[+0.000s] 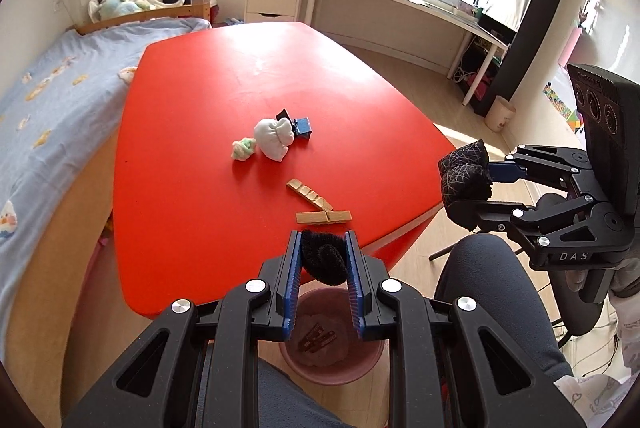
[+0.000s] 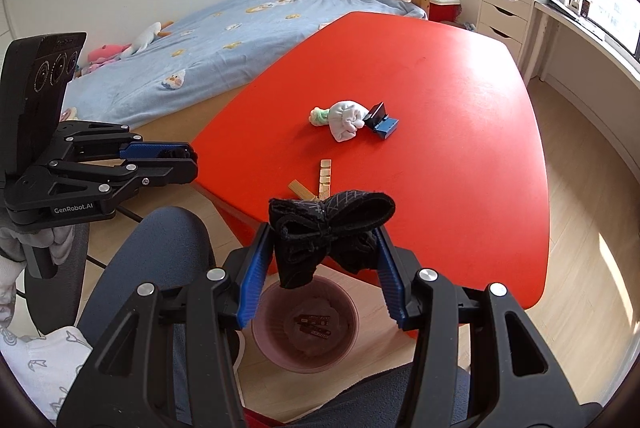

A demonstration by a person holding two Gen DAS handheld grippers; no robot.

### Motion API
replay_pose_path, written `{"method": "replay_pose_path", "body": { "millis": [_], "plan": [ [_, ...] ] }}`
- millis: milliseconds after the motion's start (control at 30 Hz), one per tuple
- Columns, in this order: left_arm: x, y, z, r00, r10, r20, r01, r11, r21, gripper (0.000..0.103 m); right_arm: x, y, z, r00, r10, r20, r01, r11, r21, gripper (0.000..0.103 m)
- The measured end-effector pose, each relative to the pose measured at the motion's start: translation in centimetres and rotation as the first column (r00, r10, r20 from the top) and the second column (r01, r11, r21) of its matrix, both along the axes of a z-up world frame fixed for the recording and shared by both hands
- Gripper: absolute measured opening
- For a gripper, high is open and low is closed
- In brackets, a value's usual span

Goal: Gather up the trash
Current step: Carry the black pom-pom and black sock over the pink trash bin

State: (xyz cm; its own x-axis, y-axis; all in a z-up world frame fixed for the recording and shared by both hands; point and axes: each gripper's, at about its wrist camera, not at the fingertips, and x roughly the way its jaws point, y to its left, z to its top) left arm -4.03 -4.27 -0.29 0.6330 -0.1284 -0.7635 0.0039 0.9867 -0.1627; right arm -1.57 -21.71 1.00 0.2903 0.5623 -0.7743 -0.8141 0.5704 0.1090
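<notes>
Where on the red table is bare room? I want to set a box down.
The red table is bare along its far half toward the drawers and the right edge. Crowded: the middle, around the white bundle and blue clip, and the near edge by the wooden strips.

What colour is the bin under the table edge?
Pink bin; the right wrist view shows it best.

You've got two grippers up — the left gripper [image 1: 323,252] and the right gripper [image 2: 326,240] — each with one black bundle. On the one red table [image 1: 224,116]: one white bundle [image 1: 274,138], one blue box [image 1: 302,126], two wooden strips [image 1: 316,206]. One pink bin [image 2: 306,328] below.
</notes>
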Motion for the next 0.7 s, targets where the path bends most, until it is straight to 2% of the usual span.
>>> {"method": "replay_pose_path", "body": {
  "millis": [333, 700],
  "plan": [
    [-1.6, -1.6, -2.1, 0.999, -0.013, -0.039, 0.012, 1.000, -0.019, 0.021, -2.7, -1.5, -2.4, 0.999, 0.010, -0.046, -0.011, 0.999, -0.030, 0.051],
    [-2.4, -2.8, -3.9, 0.995, -0.045, -0.088, 0.041, 0.998, -0.045, 0.021, -3.6, -1.3, -4.0, 0.996, 0.027, -0.086, -0.032, 0.998, -0.053, 0.052]
  ]
}}
